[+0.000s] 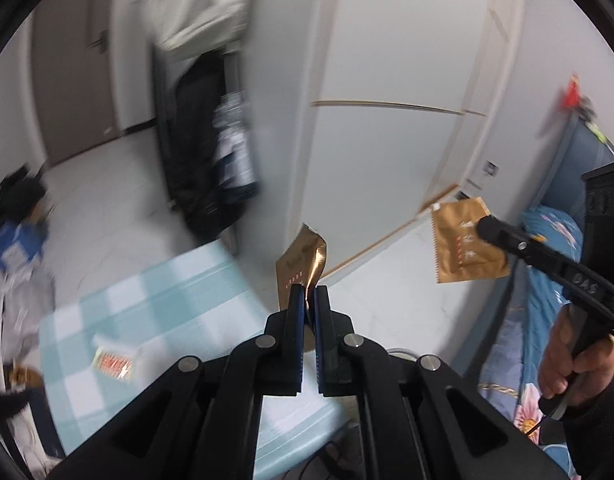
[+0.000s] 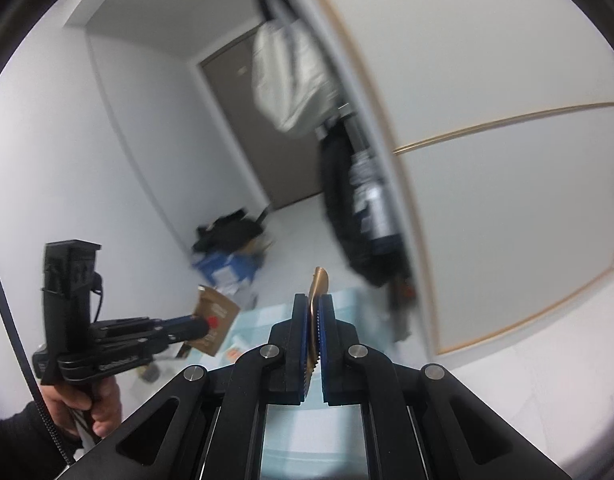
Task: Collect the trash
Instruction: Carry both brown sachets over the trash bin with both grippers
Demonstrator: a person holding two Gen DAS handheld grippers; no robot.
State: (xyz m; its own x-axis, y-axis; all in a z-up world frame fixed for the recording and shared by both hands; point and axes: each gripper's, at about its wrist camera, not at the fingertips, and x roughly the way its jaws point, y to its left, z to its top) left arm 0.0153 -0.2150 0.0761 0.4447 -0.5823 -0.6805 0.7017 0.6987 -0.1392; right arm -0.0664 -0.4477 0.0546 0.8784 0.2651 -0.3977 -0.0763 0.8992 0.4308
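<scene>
The left gripper [image 1: 307, 289] was clamped on a crumpled gold sachet [image 1: 303, 264], angled down over a checked tablecloth [image 1: 155, 304]. The right gripper [image 2: 315, 300], pinching a second gold sachet [image 2: 318, 285] edge-on, was held beside it.

Two gold wrappers [image 1: 301, 270] [image 1: 465, 246], seemingly creased, each claw-pinched.
</scene>
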